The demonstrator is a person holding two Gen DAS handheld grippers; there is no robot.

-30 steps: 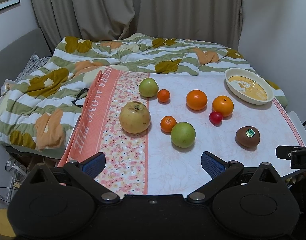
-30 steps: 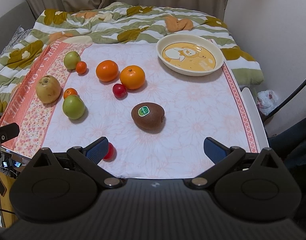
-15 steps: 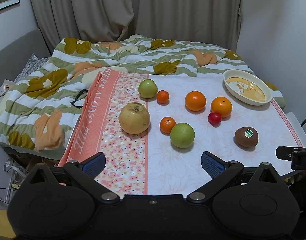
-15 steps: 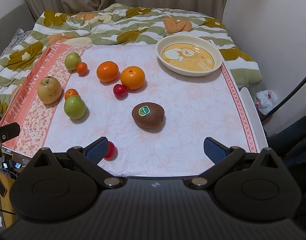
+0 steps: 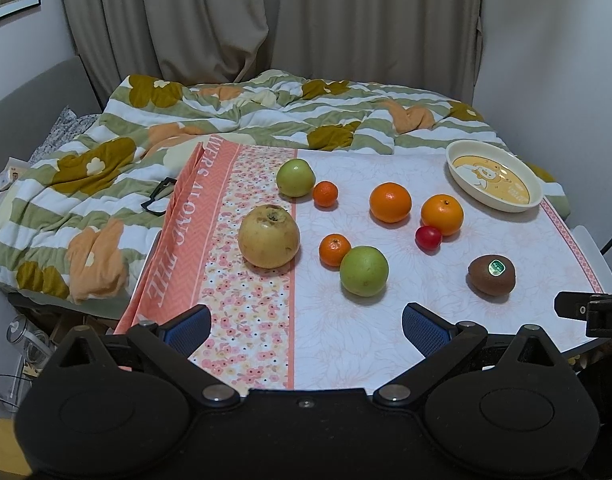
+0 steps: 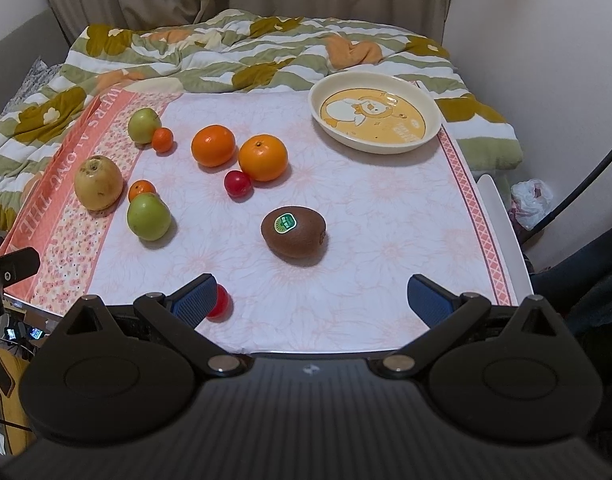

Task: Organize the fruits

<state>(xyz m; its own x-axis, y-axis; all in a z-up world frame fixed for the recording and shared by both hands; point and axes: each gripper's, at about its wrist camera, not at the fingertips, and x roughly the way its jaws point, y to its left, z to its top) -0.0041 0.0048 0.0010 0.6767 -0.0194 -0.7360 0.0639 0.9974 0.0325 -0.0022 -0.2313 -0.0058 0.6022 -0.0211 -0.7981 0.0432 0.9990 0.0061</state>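
The tabletop [image 6: 386, 216] wears a pale cloth with faint pink flower outlines, a coral band with white lettering and a strip of small pink and orange blossoms. The bowl [image 6: 434, 120] is cream with a yellow floor and a white cartoon figure. The kiwi [image 6: 293, 237] is brown with a green sticker. Two oranges [image 6: 213, 145] are deep orange, as are two small mandarins [image 6: 162, 139]. Two apples [image 6: 148, 216] are green; the pear [image 6: 98, 182] is yellow with brown specks. Two cherry tomatoes [image 6: 238, 183] are red. The bed's quilt [image 5: 106, 184] has olive and white stripes with mustard and peach flowers. The curtain [image 5: 266, 20] is taupe. Each hand-held gripper [image 6: 311, 298] is black with blue pads [image 6: 426, 300].
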